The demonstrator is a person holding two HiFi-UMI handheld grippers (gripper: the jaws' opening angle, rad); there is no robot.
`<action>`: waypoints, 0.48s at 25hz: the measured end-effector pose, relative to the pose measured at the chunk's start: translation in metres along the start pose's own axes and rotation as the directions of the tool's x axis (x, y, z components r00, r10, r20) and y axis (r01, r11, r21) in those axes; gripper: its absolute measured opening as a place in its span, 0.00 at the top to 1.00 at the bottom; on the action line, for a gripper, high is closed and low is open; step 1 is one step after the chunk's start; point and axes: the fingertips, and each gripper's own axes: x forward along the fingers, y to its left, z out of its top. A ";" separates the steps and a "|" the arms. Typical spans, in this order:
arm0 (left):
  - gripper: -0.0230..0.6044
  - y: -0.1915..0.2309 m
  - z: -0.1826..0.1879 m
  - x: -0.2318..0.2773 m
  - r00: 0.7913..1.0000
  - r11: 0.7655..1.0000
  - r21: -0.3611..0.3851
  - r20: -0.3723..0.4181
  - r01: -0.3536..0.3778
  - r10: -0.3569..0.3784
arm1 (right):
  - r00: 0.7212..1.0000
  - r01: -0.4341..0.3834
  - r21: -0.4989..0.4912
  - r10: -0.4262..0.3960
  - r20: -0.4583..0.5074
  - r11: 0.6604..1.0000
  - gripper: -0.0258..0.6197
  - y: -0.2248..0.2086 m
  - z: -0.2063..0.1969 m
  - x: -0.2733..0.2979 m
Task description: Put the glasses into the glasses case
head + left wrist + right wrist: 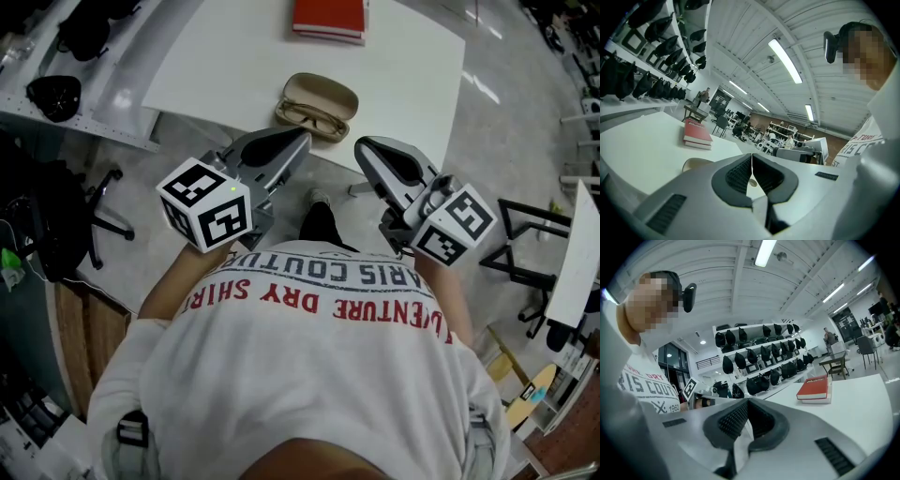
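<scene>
Shirt: a person's white printed shirt point(319, 375) fills the foreground of the head view, with both tools held up close in front of the chest.
Left gripper: the left gripper point(302, 136) is clenched, its dark ribbed pads pressed flat together with nothing between them, as its own view shows.
Right gripper: the right gripper point(362, 146) is likewise clamped tight on nothing, and its own view shows no object at the pads.
Glasses: the glasses point(312, 117) lie ahead of both tips, well apart from them and a little nearer the left gripper's nose, resting inside the lower half of the case.
Glasses case: the tan glasses case point(328, 92) sits open just past the near edge of the table, its lid tipped back on the side away from the grippers.
Table: the white table point(234, 56) stretches out beyond both grippers.
Book: a red book point(328, 19) rests at the far side, well past the case and clear of either tool.
Progress: the glasses appear to be in the case already, so the named job looks done.
Remaining: only shutting the lid seems left, if that is wanted at all, and neither gripper is on the case.
</scene>
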 end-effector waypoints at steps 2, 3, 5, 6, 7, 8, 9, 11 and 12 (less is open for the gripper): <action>0.92 -0.005 0.002 0.000 1.000 1.000 0.015 0.000 0.007 -0.007 | 1.000 -0.002 -0.012 0.002 0.003 1.000 0.92 0.002 0.002 -0.002; 0.92 -0.007 0.002 0.000 1.000 1.000 0.020 0.000 0.008 -0.008 | 1.000 -0.002 -0.015 0.002 0.005 1.000 0.92 0.003 0.003 -0.003; 0.92 -0.009 0.003 0.000 1.000 1.000 0.027 0.001 0.007 -0.007 | 1.000 -0.002 -0.017 0.002 0.008 1.000 0.92 0.002 0.005 -0.004; 0.92 -0.008 0.003 0.000 1.000 1.000 0.029 0.002 0.005 -0.005 | 1.000 -0.003 -0.018 0.003 0.008 1.000 0.92 0.002 0.005 -0.004; 0.92 -0.008 0.004 0.000 1.000 1.000 0.028 0.003 0.004 -0.004 | 1.000 -0.004 -0.020 0.004 0.007 1.000 0.92 0.002 0.006 -0.004; 0.92 -0.008 0.004 0.000 1.000 1.000 0.026 0.002 0.003 -0.003 | 1.000 -0.005 -0.021 0.005 0.006 1.000 0.92 0.001 0.006 -0.003; 0.92 -0.008 0.004 0.000 1.000 1.000 0.024 0.000 0.003 -0.003 | 1.000 -0.006 -0.022 0.006 0.004 1.000 0.92 0.001 0.005 -0.003; 0.92 -0.007 0.003 0.001 1.000 1.000 0.021 -0.005 0.002 -0.002 | 1.000 -0.006 -0.021 0.006 0.002 1.000 0.92 0.000 0.005 -0.001; 0.92 -0.006 0.003 0.002 1.000 1.000 0.020 -0.007 0.001 -0.001 | 1.000 -0.005 -0.021 0.005 0.001 1.000 0.92 -0.001 0.005 -0.001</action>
